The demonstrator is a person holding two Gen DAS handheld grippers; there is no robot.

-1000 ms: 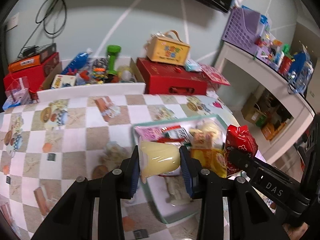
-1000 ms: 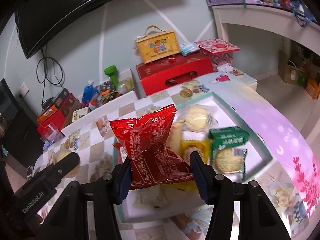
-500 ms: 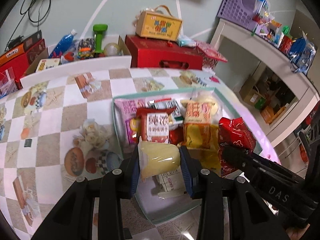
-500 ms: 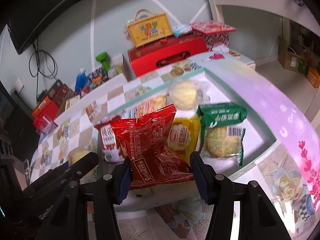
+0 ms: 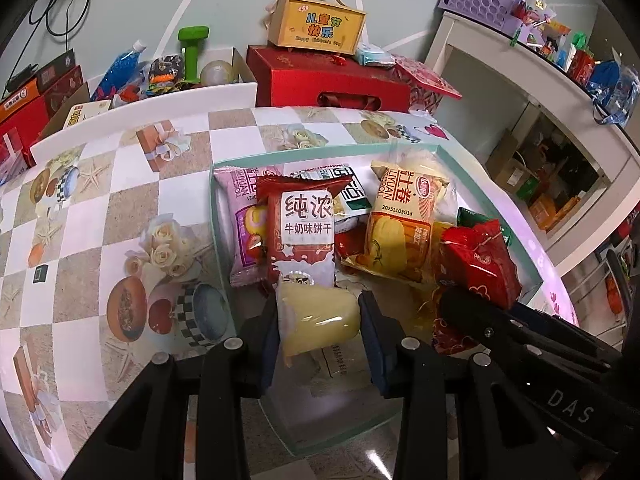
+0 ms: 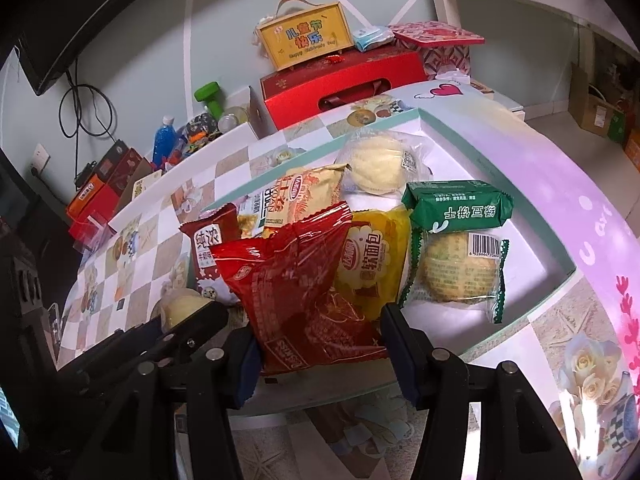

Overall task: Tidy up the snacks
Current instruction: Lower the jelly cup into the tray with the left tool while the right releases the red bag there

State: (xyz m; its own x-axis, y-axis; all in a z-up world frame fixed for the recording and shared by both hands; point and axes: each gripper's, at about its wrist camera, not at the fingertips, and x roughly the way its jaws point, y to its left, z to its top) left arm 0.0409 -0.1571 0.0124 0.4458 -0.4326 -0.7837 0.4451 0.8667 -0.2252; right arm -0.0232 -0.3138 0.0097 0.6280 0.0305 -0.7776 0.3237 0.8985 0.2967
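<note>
My left gripper (image 5: 320, 332) is shut on a pale yellow wrapped bun (image 5: 316, 322) and holds it over the near left part of a shallow teal-rimmed tray (image 5: 316, 151). My right gripper (image 6: 320, 340) is shut on a red snack bag (image 6: 304, 284), held over the tray's near edge (image 6: 532, 314). The tray holds several packets: a dark red biscuit pack (image 5: 302, 232), a yellow-orange cake pack (image 5: 404, 228), a green cookie pack (image 6: 460, 248) and a round bun (image 6: 380, 164). The red bag (image 5: 478, 260) and the right gripper's arm also show in the left wrist view.
The tray lies on a table with a checkered picture cloth (image 5: 120, 208). Behind it stand a red gift box (image 5: 328, 80) with a yellow carry box (image 5: 316, 26) on top, and an open carton of bottles and toys (image 5: 160, 72). A white shelf (image 5: 540, 80) stands at right.
Both grippers have moved forward and down over the tray, each still holding its snack. The tray's packets now look closer and larger.
</note>
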